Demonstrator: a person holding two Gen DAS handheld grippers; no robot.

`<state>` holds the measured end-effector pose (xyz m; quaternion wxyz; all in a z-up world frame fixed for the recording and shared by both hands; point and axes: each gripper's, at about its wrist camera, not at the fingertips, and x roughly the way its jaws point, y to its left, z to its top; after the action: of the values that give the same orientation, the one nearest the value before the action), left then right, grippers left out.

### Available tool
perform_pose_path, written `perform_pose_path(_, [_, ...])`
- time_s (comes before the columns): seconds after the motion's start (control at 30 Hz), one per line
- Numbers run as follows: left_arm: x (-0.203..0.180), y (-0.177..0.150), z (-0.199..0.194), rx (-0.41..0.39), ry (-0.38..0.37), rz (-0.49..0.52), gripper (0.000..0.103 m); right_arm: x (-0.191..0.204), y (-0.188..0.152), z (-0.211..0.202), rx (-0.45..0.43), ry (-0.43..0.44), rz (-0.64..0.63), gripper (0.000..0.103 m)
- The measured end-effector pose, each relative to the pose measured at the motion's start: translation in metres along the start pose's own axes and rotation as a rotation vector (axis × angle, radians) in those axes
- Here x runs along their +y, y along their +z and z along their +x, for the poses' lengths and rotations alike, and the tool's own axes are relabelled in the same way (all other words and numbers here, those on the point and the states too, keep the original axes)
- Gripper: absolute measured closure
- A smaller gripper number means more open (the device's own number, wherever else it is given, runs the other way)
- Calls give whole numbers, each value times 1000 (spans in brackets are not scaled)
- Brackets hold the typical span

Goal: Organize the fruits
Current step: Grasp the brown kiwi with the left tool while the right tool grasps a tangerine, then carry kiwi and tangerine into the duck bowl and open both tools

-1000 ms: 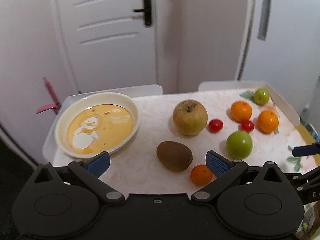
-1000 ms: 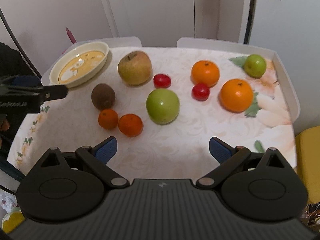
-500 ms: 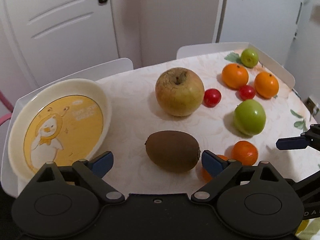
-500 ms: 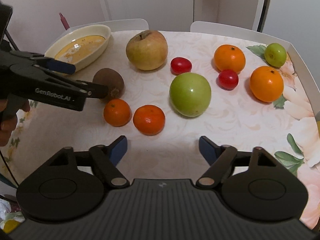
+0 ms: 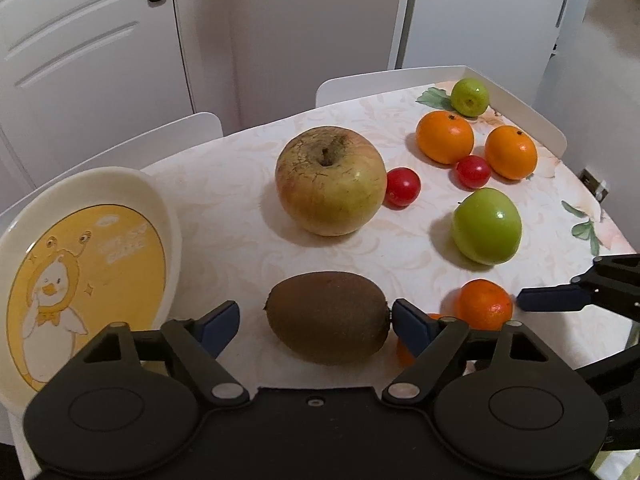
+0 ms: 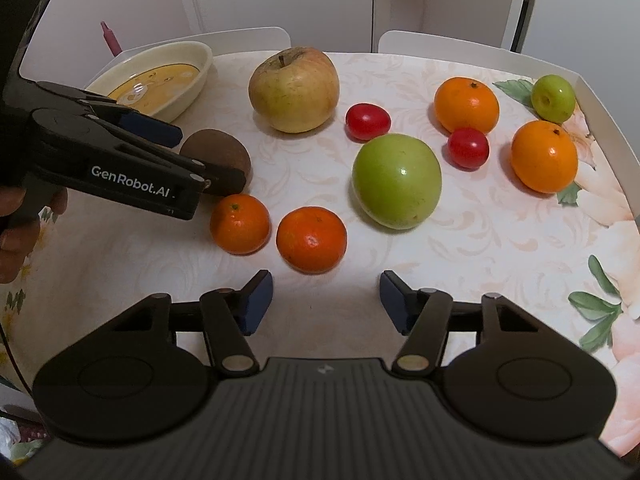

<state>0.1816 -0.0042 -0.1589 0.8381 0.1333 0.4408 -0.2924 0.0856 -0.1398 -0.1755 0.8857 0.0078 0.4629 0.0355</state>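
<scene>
A brown kiwi [image 5: 326, 316] lies on the table between the fingers of my left gripper [image 5: 316, 326]. Its jaws are closing: the right pad [image 5: 412, 326] is at the kiwi's end, while the left pad [image 5: 218, 326] stands a little apart from it. My right gripper [image 6: 326, 304] hovers just short of an orange mandarin [image 6: 311, 239]; its jaws are closing with nothing between them. A second mandarin [image 6: 240, 224] lies left of the first, beside the kiwi [image 6: 224, 148]. The cream plate [image 5: 120, 184] with a yellow duck picture sits left of the kiwi and holds no fruit.
Farther back lie a large yellow apple [image 5: 330, 180], a green apple [image 5: 486, 230], two cherry tomatoes [image 5: 402, 186], two oranges [image 5: 444, 136] and a small green apple [image 5: 470, 96]. White chair backs [image 5: 180, 132] and a door stand behind the table. A hand [image 6: 16, 236] holds the left gripper.
Both grippers came down and forward toward the table and their jaws narrowed. The left one now has the kiwi between its fingers; the right one sits closer to the mandarins.
</scene>
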Motion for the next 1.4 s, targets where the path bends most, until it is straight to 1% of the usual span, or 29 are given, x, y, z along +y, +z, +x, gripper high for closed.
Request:
perform_pose_path(0.07, [0,1,0,3,-17,-1,26,1,1,1,-2,-2,0,32])
perform_pose_path(0.13, [-1,1,-1,4,-27,3,29,1,2,1,-3,-1,-1,33])
perform_pose_path(0.33, [0,1,-2,10,-38,4,32,1,6,4,-7,1,-15,40])
perform_pose_path(0.53, [-1,-1,-5,9,-23,4,33,3,10,7,-10,19,-33,48])
perform_pose_path(0.87, [2,-7,-9,7,16,-22,34,5,14,12,-23,31,-75,47])
perform_pose_path(1.07, [5,-14,-17,4,44,-55,34,3,15,11,-25,44,-86,50])
perform_pose_path(1.4, [0,-26,-53,-70,116,-156,35,0,23,-12,-54,77,-114,50])
